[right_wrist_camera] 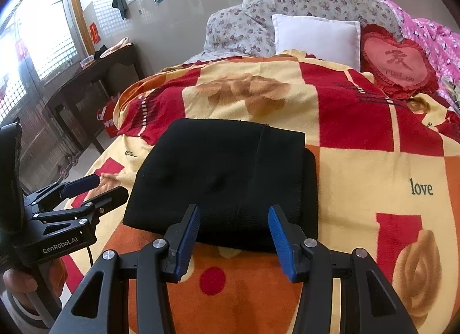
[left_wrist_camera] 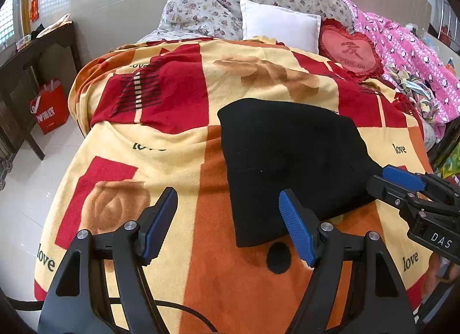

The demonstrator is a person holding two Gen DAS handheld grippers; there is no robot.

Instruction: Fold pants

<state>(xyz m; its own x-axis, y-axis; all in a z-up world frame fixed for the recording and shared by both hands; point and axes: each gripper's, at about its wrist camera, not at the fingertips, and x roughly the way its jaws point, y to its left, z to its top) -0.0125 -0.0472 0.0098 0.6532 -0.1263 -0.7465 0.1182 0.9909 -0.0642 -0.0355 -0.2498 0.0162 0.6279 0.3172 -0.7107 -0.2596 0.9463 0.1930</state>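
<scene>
The black pants (left_wrist_camera: 290, 161) lie folded into a compact stack on the patterned blanket (left_wrist_camera: 172, 161), also seen in the right wrist view (right_wrist_camera: 227, 173). My left gripper (left_wrist_camera: 228, 204) is open and empty, just left of the stack's near edge; it shows at the left in the right wrist view (right_wrist_camera: 106, 187). My right gripper (right_wrist_camera: 234, 219) is open and empty, hovering at the stack's near edge; it shows at the right in the left wrist view (left_wrist_camera: 382, 179), close to the stack's right corner.
The blanket (right_wrist_camera: 373, 161) covers a bed. A white pillow (left_wrist_camera: 279, 23), a red heart cushion (left_wrist_camera: 350, 49) and floral bedding (left_wrist_camera: 201, 9) lie at the far end. A pink quilt (left_wrist_camera: 408, 55) lies right. A dark table (left_wrist_camera: 34, 58) and red bag (left_wrist_camera: 50, 107) stand left.
</scene>
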